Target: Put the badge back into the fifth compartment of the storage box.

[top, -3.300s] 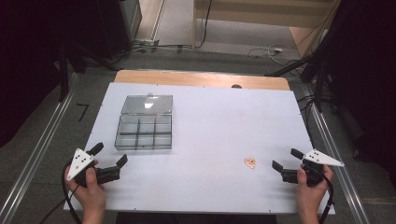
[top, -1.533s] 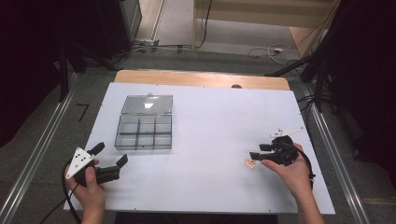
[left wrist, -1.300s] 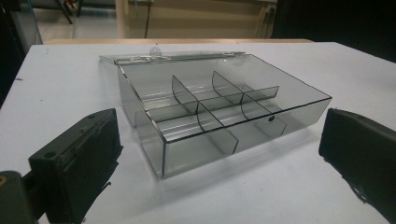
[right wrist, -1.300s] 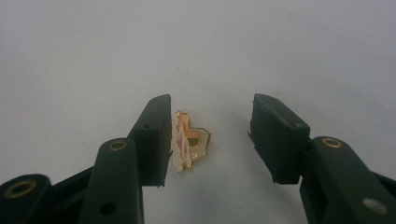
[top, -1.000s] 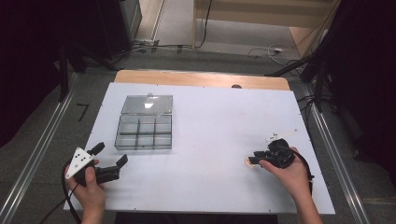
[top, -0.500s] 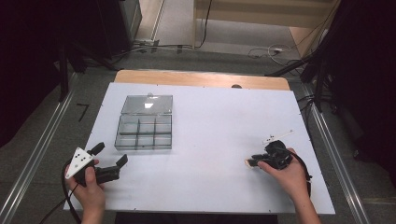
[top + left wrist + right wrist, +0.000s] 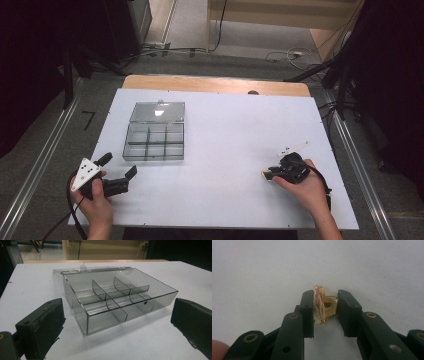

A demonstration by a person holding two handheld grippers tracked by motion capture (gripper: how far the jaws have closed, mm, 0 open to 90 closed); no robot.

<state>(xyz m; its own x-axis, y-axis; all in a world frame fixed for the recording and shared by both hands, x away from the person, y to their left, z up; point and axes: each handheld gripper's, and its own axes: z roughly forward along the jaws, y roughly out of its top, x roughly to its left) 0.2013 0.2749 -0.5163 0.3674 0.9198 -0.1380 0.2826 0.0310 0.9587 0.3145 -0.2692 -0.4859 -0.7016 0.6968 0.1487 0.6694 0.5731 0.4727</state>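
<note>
The right gripper (image 7: 325,305) has just been closing; its fingers (image 7: 308,307) pinch a small gold trinket (image 7: 324,306) on the worktop (image 7: 225,125), well right of the clear divided box (image 7: 154,141). The left gripper (image 7: 119,172), fingers spread, sits just before the box.

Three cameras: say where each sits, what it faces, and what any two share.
High view: above the table, looking down; both hands, left tool.
Left gripper view: rides the left tool, faces the open clear box between wide jaws.
Right gripper view: rides the right tool, closed on a gold trinket.
Shared: box, table.
</note>
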